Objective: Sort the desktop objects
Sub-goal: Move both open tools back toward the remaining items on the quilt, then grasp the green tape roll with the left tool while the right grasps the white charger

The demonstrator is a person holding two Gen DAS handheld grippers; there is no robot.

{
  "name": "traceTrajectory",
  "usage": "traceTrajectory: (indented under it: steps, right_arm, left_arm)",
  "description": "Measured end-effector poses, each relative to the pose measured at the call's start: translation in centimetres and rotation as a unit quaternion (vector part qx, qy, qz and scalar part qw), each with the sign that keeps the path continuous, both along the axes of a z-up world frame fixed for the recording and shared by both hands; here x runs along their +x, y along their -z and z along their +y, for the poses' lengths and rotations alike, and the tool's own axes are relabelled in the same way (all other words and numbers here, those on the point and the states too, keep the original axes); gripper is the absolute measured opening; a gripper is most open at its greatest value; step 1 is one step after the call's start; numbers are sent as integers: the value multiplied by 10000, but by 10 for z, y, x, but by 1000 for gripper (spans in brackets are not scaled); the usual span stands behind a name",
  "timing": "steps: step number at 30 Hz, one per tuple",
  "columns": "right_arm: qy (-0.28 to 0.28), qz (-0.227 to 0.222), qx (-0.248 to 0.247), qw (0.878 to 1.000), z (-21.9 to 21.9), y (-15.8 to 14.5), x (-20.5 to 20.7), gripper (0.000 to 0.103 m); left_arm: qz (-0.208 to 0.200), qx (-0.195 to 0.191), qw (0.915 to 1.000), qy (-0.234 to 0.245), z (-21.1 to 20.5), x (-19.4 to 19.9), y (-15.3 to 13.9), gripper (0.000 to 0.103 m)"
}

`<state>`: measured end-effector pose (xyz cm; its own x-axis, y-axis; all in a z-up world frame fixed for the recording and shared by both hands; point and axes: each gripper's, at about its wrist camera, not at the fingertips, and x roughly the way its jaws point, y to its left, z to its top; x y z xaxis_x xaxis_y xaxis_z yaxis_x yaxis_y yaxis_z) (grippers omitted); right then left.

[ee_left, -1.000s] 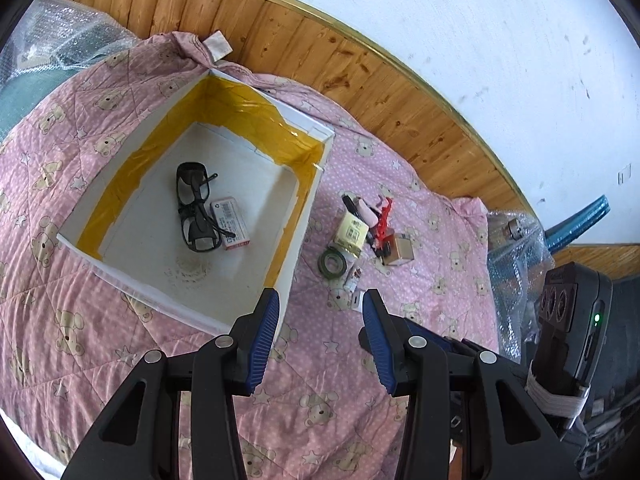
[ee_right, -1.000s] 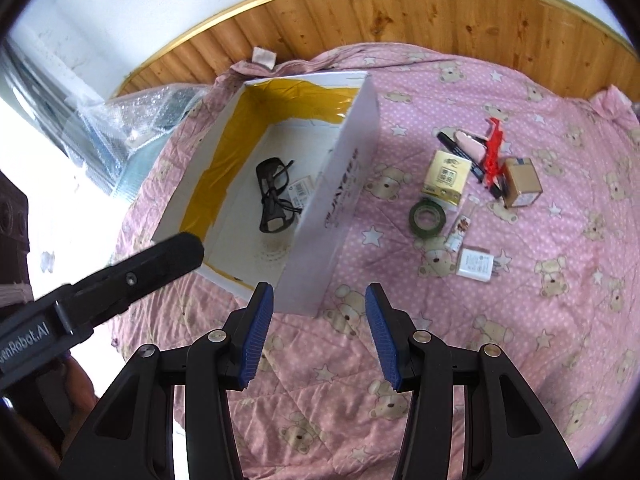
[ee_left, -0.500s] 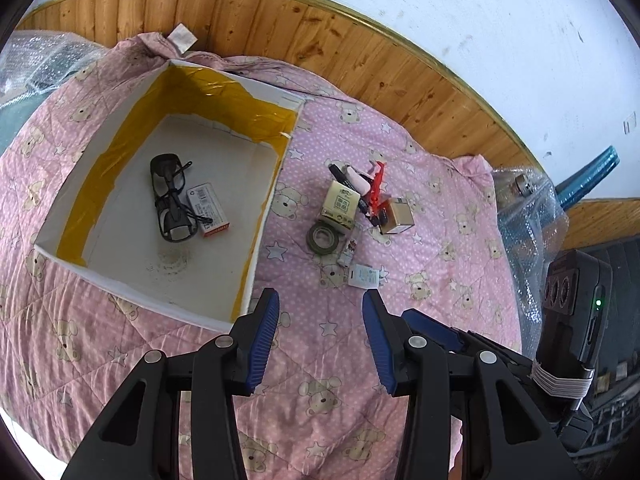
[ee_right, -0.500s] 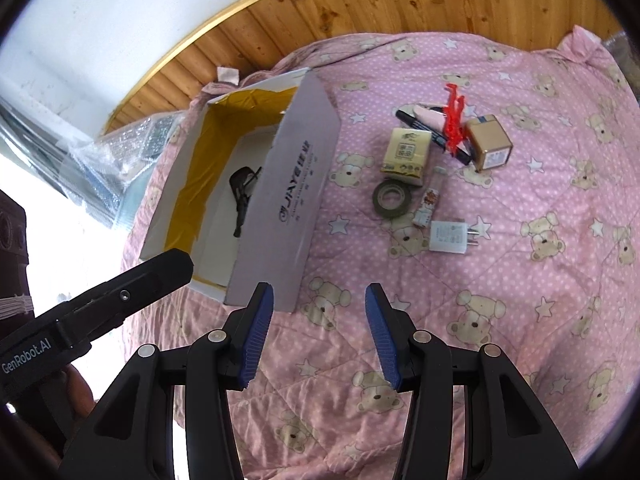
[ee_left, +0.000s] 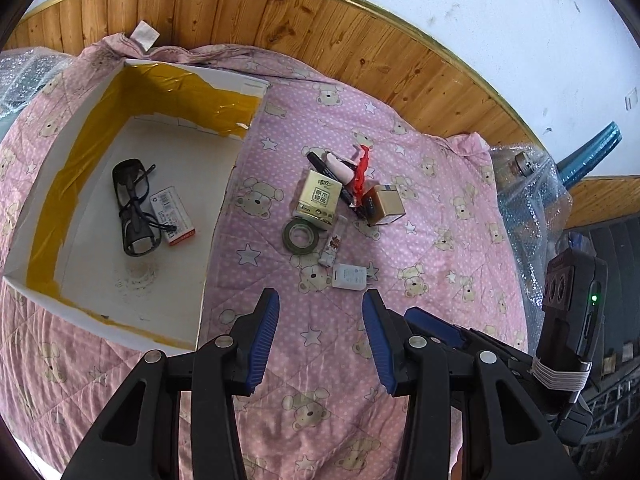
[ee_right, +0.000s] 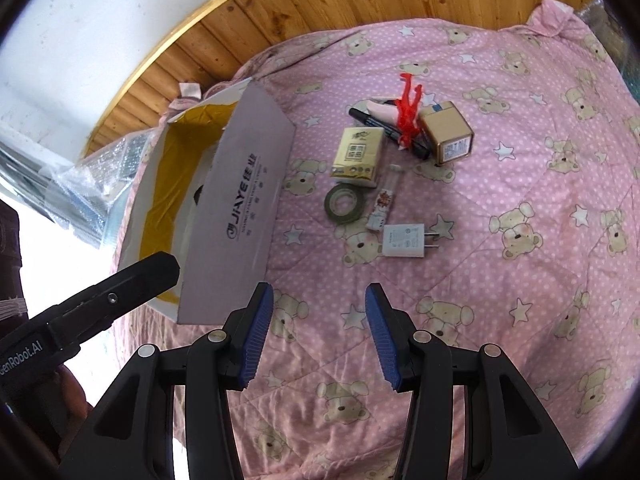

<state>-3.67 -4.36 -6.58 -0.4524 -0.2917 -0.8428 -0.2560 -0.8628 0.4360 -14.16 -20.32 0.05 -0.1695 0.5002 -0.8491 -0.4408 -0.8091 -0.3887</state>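
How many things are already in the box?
2: black glasses lie on the box floor, and a small red-edged packet lies against their right side. The right wrist view hides most of the inside.

- White cardboard box (ee_left: 224,208), open-topped, yellow tape lining its inner walls, sits on the quilt's left half.
- Black glasses (ee_left: 134,208) and a small white-and-red packet (ee_left: 174,216) lie flat inside the box, touching.
- Near the quilt's middle lie a cluster: yellow tissue pack (ee_right: 357,153), green tape roll (ee_right: 345,203), white charger (ee_right: 404,241), brown carton (ee_right: 447,133), black marker (ee_right: 370,118), red clip (ee_right: 408,110).
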Motion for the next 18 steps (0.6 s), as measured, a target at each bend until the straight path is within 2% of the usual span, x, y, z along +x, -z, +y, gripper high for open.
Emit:
traceTrajectory:
  steps: [18]
  right_arm:
    - [310,-539,-197,9979,28,53,-18,51]
  left_arm:
    - [-411,-304,9978,430,52,-27,46,48]
